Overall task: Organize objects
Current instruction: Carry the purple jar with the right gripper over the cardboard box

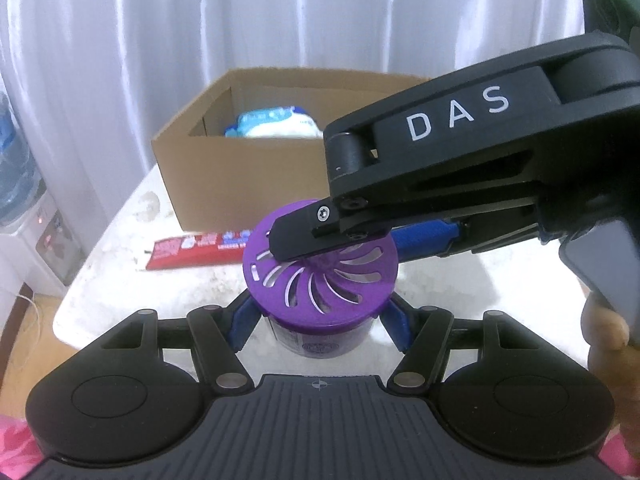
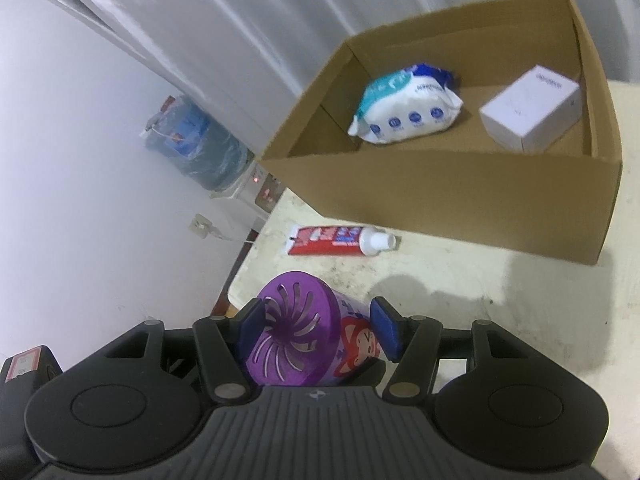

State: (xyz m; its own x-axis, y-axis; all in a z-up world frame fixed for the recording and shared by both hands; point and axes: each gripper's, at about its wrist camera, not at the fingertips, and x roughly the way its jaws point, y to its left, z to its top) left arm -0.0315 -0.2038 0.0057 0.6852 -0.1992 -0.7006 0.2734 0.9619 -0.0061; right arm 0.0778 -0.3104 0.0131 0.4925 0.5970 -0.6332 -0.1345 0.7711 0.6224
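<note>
A purple air-freshener jar (image 1: 320, 272) with a slotted lid sits between the blue pads of my left gripper (image 1: 318, 320), which grips its body. My right gripper (image 1: 304, 240) reaches in from the right and clamps the lid. In the right wrist view the same jar (image 2: 296, 340) lies tilted between the pads of the right gripper (image 2: 320, 328). An open cardboard box (image 2: 460, 200) stands behind, holding a wipes pack (image 2: 404, 108) and a white carton (image 2: 532, 112). A red toothpaste tube (image 2: 340, 240) lies on the table before the box.
The pale tabletop (image 2: 440, 300) ends at a left edge near the jar. A water dispenser with a blue bottle (image 2: 200, 144) stands left of the table. White curtains (image 1: 280, 12) hang behind. The box (image 1: 240, 176) and tube (image 1: 192, 252) also show in the left wrist view.
</note>
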